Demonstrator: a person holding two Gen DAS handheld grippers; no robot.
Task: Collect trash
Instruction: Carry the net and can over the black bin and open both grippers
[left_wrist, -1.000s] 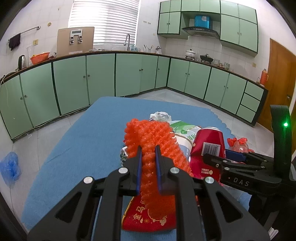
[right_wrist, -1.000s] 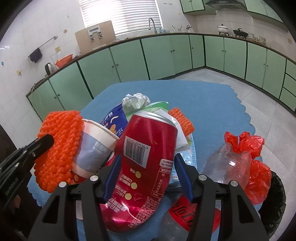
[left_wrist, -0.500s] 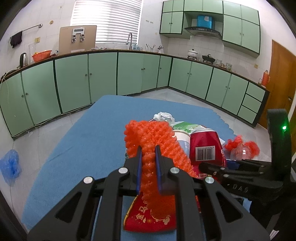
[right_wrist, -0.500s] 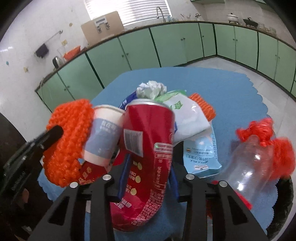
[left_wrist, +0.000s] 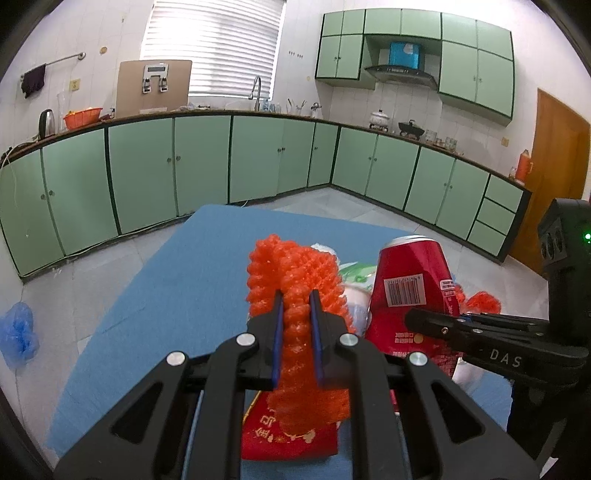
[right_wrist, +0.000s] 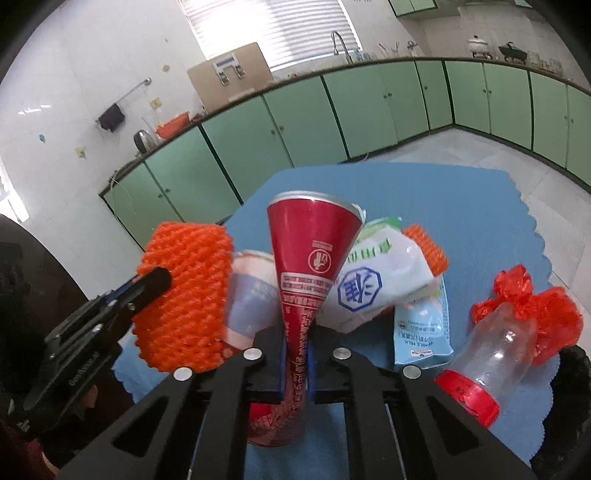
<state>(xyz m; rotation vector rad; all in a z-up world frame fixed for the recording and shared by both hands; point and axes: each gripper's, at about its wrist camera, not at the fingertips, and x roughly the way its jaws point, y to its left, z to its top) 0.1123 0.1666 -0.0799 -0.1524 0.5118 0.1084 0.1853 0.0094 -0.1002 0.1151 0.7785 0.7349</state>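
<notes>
My left gripper (left_wrist: 296, 302) is shut on an orange foam net (left_wrist: 295, 280) and holds it above the blue table (left_wrist: 177, 295). The net also shows in the right wrist view (right_wrist: 184, 291). My right gripper (right_wrist: 296, 354) is shut on a red can (right_wrist: 310, 266), squeezed flat at its lower half and lifted upright. The can shows beside the net in the left wrist view (left_wrist: 410, 288). A paper cup (right_wrist: 251, 295) sits between net and can.
On the blue table lie a white-green packet (right_wrist: 373, 284), a light-blue milk packet (right_wrist: 421, 328), a clear bottle with red cap (right_wrist: 491, 350), red bag scraps (right_wrist: 532, 306) and a red envelope (left_wrist: 288, 432). A black bin edge (right_wrist: 569, 406) is at right.
My right gripper has closed tight on the red can, crushing its lower part, and raised it. The left gripper still holds the orange net, lifted slightly.
</notes>
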